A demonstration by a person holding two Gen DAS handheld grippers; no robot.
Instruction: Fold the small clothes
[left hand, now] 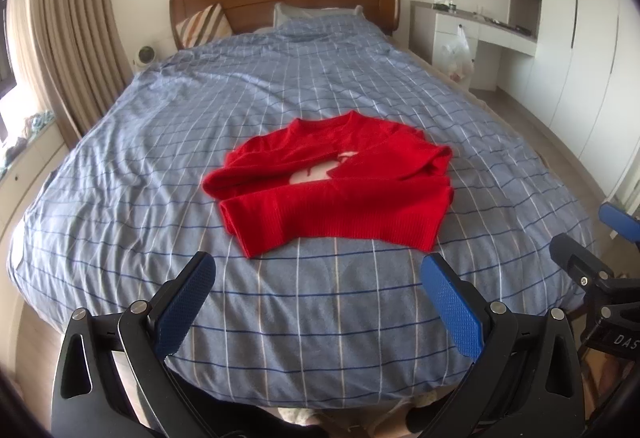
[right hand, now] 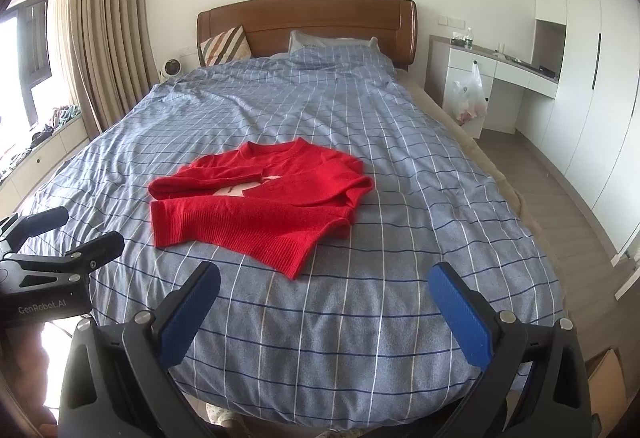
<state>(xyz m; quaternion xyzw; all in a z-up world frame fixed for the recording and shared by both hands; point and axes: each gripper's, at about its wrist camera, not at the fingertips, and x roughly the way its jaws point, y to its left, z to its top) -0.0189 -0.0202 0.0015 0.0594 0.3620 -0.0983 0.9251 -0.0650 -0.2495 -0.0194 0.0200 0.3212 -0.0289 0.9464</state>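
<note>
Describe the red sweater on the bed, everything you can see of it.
The red sweater is a small knit with a round neck and ribbed hem and cuffs. A pale patch shows on its chest, partly covered by both sleeves, which are folded in across the front. It lies flat, neck toward the headboard, in the middle of the blue checked bedcover, touching only that. No gripper holds it.

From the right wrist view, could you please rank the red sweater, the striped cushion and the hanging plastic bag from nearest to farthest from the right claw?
1. Red sweater: mid-bed, just ahead of the right claw, slightly left.
2. Plastic bag: hanging on the white desk, far right.
3. Striped cushion: against the headboard, far left.
</note>
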